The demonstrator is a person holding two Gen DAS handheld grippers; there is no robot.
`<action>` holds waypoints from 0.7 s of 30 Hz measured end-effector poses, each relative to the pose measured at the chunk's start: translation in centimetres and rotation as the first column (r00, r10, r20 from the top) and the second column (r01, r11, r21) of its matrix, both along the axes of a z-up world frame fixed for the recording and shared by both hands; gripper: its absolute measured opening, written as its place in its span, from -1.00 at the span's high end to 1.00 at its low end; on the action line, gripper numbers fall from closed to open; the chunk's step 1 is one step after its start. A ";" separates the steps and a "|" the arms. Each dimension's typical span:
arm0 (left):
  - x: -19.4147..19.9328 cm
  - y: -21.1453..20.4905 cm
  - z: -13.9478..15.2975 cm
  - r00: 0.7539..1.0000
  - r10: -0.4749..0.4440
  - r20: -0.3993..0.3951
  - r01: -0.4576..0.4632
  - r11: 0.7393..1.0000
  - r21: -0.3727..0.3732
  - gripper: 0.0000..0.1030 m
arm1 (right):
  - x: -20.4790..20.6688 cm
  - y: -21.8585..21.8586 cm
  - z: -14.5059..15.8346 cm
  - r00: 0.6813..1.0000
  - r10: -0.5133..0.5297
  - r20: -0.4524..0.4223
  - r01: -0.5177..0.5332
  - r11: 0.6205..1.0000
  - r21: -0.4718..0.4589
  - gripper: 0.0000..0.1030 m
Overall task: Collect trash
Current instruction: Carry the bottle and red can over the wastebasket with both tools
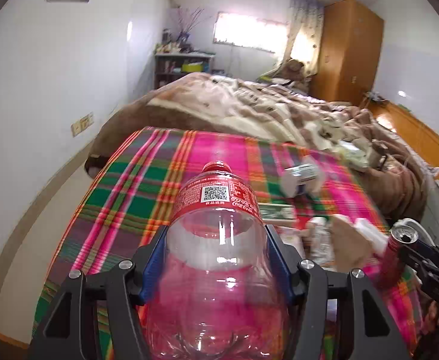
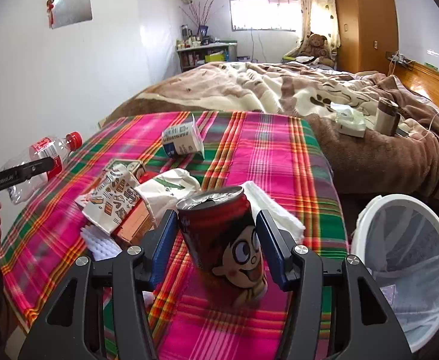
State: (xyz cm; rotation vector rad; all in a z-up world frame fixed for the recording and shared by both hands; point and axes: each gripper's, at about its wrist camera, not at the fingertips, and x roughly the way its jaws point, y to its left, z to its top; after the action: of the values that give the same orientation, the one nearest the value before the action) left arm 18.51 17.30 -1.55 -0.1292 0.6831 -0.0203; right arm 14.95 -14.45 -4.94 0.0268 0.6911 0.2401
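Two pieces of trash I have in my claws now; the left gripper (image 1: pixel 216 258) is clenched on the empty cola bottle (image 1: pixel 216 240), its long axis along the fingers, red cap pointing away; the right gripper (image 2: pixel 219 240) has the red cartoon drink can (image 2: pixel 222 234) upright between its blue pads, and they appear to press its sides. The white bin (image 2: pixel 405 270) stands just right of the can, beside the plaid cloth (image 2: pixel 264 156); so the right hand is nearer to it, I judge; the milk carton (image 2: pixel 183 142) lies beyond the can.
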 end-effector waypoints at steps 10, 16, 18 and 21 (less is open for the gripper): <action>-3.5 -6.1 2.7 0.992 -0.109 0.067 0.107 0.994 0.031 -0.20 | -2.2 -3.0 2.0 0.997 -0.040 0.066 0.036 0.998 0.057 -0.07; -4.5 -10.4 3.4 0.978 -0.196 0.072 0.194 0.980 0.032 -0.20 | -3.4 -5.2 2.9 0.993 -0.074 0.097 0.066 0.994 0.083 -0.07; -4.8 -12.2 3.6 0.971 -0.228 0.075 0.226 0.973 0.034 -0.20 | -3.7 -6.2 3.2 0.990 -0.092 0.107 0.083 0.993 0.087 -0.07; -5.1 -14.5 3.7 0.959 -0.271 0.079 0.269 0.963 0.030 -0.20 | -4.1 -7.6 3.3 0.986 -0.121 0.112 0.111 0.990 0.090 -0.07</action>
State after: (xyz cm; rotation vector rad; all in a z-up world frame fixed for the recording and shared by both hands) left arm 13.42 2.78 2.11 -0.0161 0.6140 -0.2805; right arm 10.88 -22.10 -1.66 0.1319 0.5597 0.1569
